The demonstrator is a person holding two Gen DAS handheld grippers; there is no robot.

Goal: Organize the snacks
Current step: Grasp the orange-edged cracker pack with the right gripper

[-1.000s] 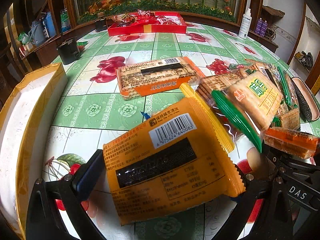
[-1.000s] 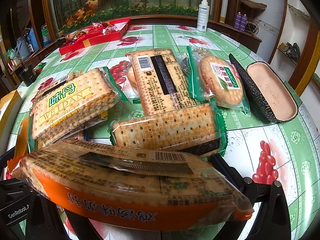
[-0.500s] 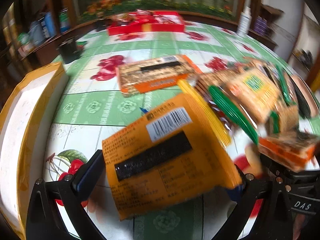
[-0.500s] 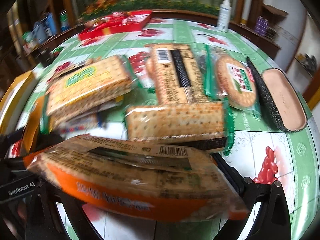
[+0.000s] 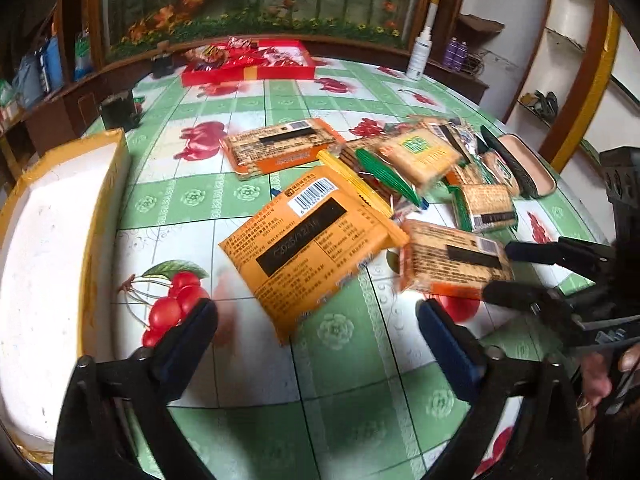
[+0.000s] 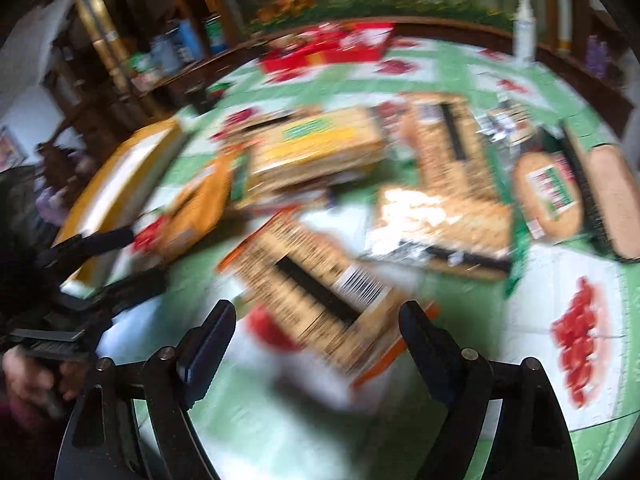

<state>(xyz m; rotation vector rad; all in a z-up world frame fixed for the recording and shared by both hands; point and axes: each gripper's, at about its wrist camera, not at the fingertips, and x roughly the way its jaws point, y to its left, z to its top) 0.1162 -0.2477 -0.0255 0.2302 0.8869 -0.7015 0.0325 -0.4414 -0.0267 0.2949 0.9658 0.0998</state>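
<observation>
My left gripper (image 5: 318, 326) is open and empty; the orange snack pack (image 5: 308, 244) lies flat on the table just beyond its fingertips. My right gripper (image 6: 316, 330) is open too; the cracker pack with orange edge (image 6: 320, 292) lies on the table between and just ahead of its fingers, and shows in the left wrist view (image 5: 452, 260) beside the orange pack. The right gripper's fingers (image 5: 516, 294) appear at the right of the left wrist view. The right wrist view is motion-blurred.
A yellow-rimmed white box (image 5: 48, 248) stands at the left. A heap of cracker packs (image 5: 424, 156) lies beyond, with another orange-edged pack (image 5: 280, 148), an open glasses case (image 5: 524, 164), a red tray (image 5: 248, 68) and a white bottle (image 5: 420, 54) at the back.
Both grippers have opened and pulled back. The orange pack and the cracker pack they held now lie on the table.
</observation>
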